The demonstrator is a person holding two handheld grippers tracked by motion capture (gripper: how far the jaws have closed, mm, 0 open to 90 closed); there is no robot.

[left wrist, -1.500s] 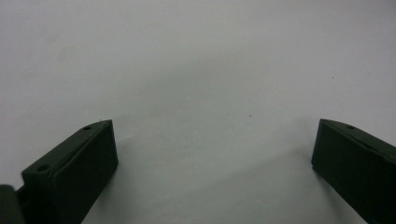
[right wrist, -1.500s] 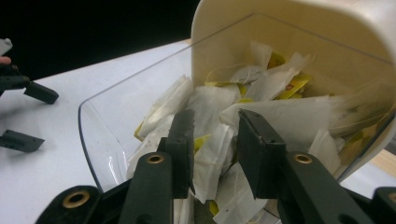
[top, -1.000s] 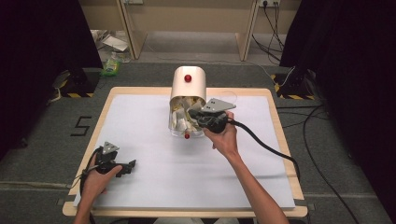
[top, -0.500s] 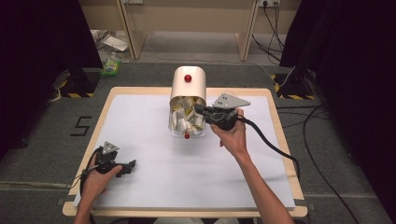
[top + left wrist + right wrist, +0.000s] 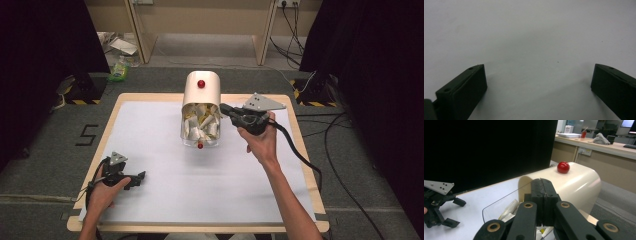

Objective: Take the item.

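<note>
- My right tongs [image 5: 225,108] are pressing their two black jaws tight together. In the right gripper view I am seeing the jaws meeting, with a thin clear edge running in between them, so they are pinching the clear door [image 5: 499,205] of the box.
- My right hand [image 5: 260,142] is holding those tongs up at the right side of the box [image 5: 201,95], with the jaws pointing left at its open front.
- My left tongs [image 5: 131,179] are spreading wide. In the left gripper view the two jaws are sitting far apart and holding nothing between them.
- My left hand [image 5: 105,187] is keeping those tongs low over the white mat [image 5: 200,200], near the front left corner, well apart from the box.
- The cream box is standing at the back middle of the table [image 5: 305,165]. It has a round top with a red knob [image 5: 201,83] on it.
- Another small red knob [image 5: 200,145] is sitting at the low front edge of the door.
- White and yellow packets [image 5: 200,122] are filling the inside of the box.
- A black cable [image 5: 300,155] is trailing from the right tongs off the right side of the table.
</note>
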